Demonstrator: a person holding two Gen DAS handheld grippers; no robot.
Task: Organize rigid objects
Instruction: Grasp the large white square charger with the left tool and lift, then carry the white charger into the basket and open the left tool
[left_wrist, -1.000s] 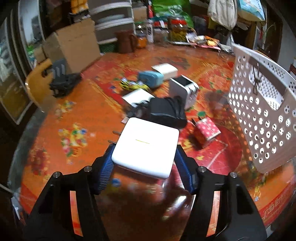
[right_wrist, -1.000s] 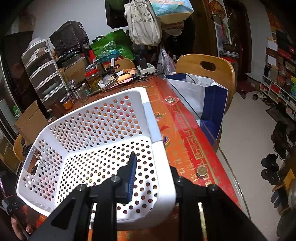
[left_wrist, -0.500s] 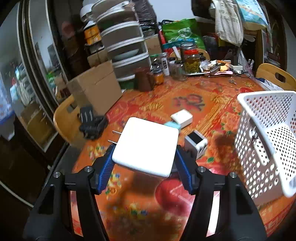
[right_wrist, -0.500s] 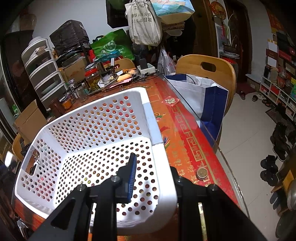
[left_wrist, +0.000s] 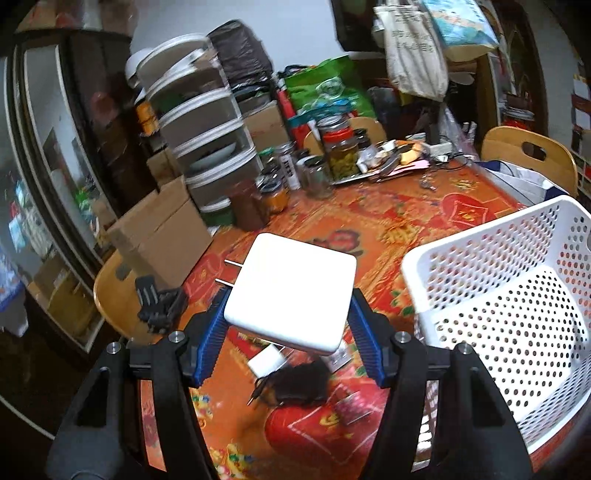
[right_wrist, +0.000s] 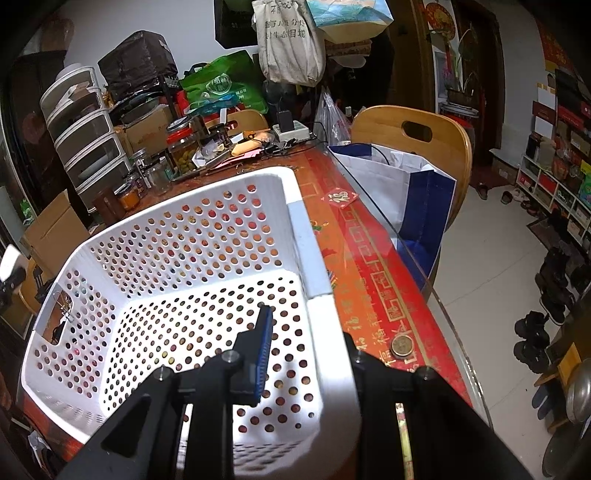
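L gripper (left_wrist: 290, 325) is clamped on a white charger (left_wrist: 291, 291) w/ two prongs, held above the table (left_wrist: 388, 218), just left of the white basket (left_wrist: 491, 291). R gripper (right_wrist: 301, 358) is closed on the basket's near wall, one finger (right_wrist: 260, 350) inside.

The left gripper (left_wrist: 290, 321) is raised above the table, its blue-padded fingers (left_wrist: 210, 334) clamped on the two sides of a white charger (left_wrist: 291, 291). The right gripper (right_wrist: 306, 354) pinches the near wall of the white basket (right_wrist: 321, 332), one finger inside and one outside.
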